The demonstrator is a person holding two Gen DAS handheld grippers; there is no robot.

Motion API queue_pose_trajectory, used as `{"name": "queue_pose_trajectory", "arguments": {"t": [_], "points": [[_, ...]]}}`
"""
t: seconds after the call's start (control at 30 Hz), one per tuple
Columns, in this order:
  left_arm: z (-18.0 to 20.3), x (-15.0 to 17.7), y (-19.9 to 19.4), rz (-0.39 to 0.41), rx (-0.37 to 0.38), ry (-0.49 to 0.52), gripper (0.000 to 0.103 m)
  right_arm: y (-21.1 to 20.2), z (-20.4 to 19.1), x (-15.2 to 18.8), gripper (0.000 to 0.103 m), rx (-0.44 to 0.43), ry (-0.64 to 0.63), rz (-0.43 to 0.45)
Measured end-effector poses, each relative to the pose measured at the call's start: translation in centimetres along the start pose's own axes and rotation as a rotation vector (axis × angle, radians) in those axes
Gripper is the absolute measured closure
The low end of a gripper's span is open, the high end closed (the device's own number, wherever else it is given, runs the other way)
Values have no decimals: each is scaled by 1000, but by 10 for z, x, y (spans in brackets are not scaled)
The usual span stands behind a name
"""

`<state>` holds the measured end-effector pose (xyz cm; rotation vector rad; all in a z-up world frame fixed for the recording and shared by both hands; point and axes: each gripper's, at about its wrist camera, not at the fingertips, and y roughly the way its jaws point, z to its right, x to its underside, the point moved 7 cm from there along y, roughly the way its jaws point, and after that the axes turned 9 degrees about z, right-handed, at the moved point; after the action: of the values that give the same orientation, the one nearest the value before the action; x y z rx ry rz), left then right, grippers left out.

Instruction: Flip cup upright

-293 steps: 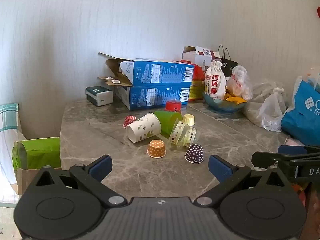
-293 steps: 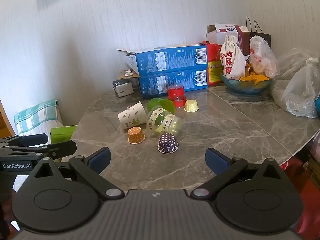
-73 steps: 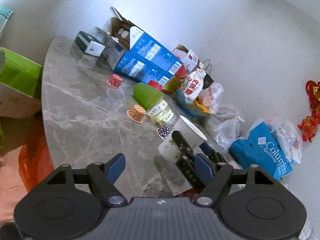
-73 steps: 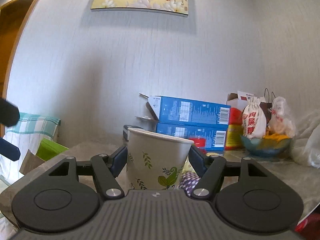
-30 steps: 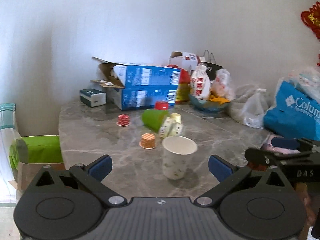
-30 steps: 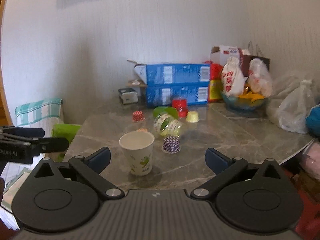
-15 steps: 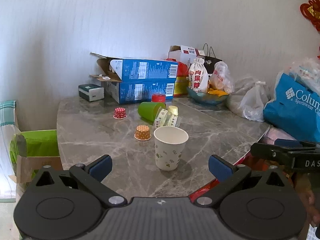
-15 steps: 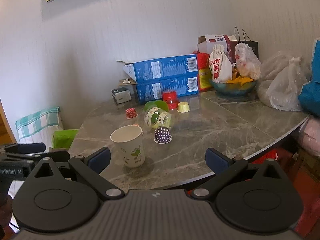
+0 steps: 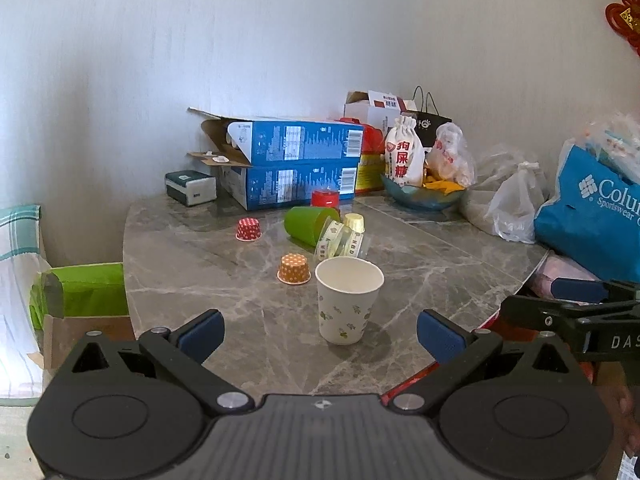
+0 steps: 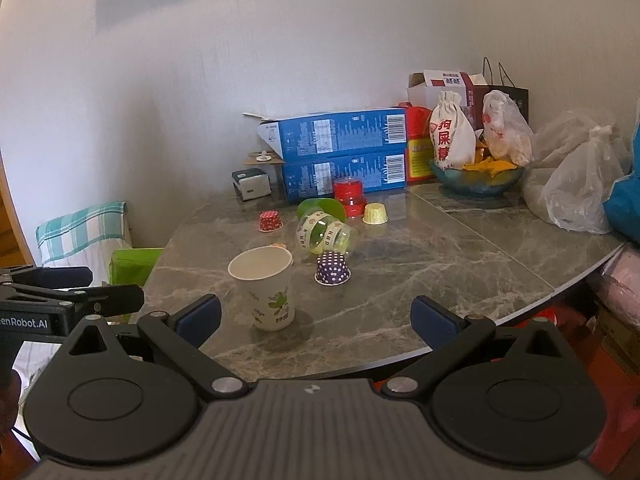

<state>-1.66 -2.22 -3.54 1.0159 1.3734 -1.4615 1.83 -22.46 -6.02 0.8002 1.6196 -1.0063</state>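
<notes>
A white paper cup with green leaf print point(image 9: 347, 303) stands upright, mouth up, near the front edge of the grey marble table point(image 9: 208, 280); it also shows in the right wrist view point(image 10: 269, 291). My left gripper point(image 9: 318, 336) is open and empty, held back from the cup. My right gripper point(image 10: 316, 316) is open and empty, pulled back past the table edge, with the cup ahead and to the left of it. Each gripper shows at the edge of the other's view.
A green cup point(image 9: 310, 220) and a clear printed cup point(image 9: 340, 240) lie on their sides mid-table. Small cupcake liners sit around them: orange point(image 9: 294, 269), red point(image 9: 248, 230), purple point(image 10: 332, 268), yellow point(image 10: 375, 214). Blue boxes point(image 9: 296, 168), a bowl point(image 9: 420, 194) and bags crowd the back.
Both grippers have drawn slightly back from the table since half a second ago. The paper cup stays upright where it was set down.
</notes>
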Motion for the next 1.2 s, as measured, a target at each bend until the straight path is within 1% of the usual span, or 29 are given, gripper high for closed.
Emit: {"name": "queue_pose_trajectory", "arguments": {"t": [0.37, 1.2], "points": [[-3, -4, 2, -1, -24, 2, 0, 6, -2, -2, 1, -8, -10, -6], [0, -6, 0, -2, -19, -10, 0, 2, -2, -3, 1, -29, 0, -2]]}}
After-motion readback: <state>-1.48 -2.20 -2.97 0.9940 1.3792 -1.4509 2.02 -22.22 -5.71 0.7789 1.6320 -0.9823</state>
